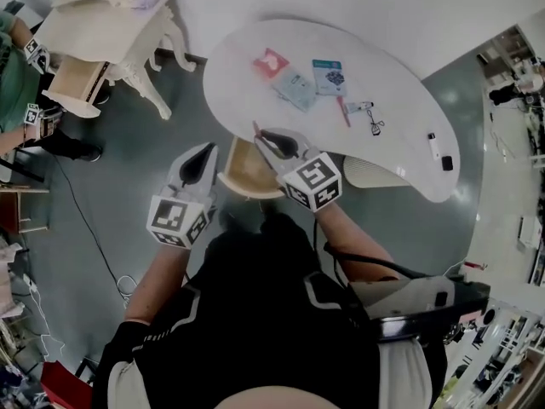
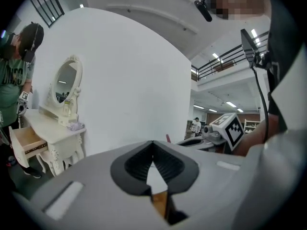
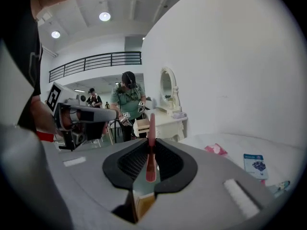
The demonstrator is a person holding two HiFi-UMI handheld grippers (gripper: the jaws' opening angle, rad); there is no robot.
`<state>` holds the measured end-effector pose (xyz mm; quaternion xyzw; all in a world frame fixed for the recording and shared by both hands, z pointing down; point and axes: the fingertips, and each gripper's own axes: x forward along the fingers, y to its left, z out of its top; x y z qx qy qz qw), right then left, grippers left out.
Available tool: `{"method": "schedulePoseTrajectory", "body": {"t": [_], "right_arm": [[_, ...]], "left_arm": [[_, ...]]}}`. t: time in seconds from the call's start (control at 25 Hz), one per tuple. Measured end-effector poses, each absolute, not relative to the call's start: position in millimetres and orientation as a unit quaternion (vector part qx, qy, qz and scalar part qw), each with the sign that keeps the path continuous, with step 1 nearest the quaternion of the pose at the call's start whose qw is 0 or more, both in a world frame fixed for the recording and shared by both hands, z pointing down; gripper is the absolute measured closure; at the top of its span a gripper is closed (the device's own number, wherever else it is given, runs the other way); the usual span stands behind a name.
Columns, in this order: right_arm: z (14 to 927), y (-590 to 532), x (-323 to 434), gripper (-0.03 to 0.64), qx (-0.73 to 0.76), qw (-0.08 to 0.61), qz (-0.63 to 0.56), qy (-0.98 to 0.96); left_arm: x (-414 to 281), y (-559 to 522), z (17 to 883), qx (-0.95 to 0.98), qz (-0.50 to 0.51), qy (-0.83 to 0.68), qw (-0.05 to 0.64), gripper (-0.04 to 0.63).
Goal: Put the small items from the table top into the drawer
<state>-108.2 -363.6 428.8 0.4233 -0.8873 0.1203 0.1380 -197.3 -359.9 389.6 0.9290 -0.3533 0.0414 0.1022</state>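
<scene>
A white curved table (image 1: 400,75) bears a red packet (image 1: 270,61), a teal packet (image 1: 296,89), a blue card (image 1: 329,77), a red pen (image 1: 344,111), a small metal clipper (image 1: 368,116) and a small black-and-white item (image 1: 438,150). Under its near edge an open drawer (image 1: 243,175) shows a wooden inside. My right gripper (image 1: 260,136) (image 3: 150,140) is shut on a thin red stick (image 3: 150,150) that pokes out past the tips, held over the drawer's far side by the table edge. My left gripper (image 1: 207,152) (image 2: 153,143) hangs left of the drawer, shut and empty.
A cream dressing table (image 1: 111,32) with a mirror and its own open drawer stands at the far left, with a person in green (image 1: 13,66) beside it. A cable (image 1: 85,220) runs over the grey floor. A white basket (image 1: 375,173) sits under the table's right part.
</scene>
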Motion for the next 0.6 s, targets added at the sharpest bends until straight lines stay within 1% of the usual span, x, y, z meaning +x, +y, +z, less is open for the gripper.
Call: {"method": "schedulePoseTrajectory", "body": {"t": [0.08, 0.28, 0.6], "right_arm": [[450, -365, -107, 0.566, 0.407, 0.152, 0.128, -0.892], [497, -365, -105, 0.566, 0.367, 0.197, 0.125, -0.901], [569, -359, -111, 0.566, 0.301, 0.269, 0.119, -0.907]], "left_arm": [[-193, -367, 401, 0.926, 0.054, -0.360, 0.098, 0.595], [-176, -373, 436, 0.929, 0.086, -0.340, 0.118, 0.595], [-168, -382, 506, 0.920, 0.130, -0.336, 0.151, 0.595]]}}
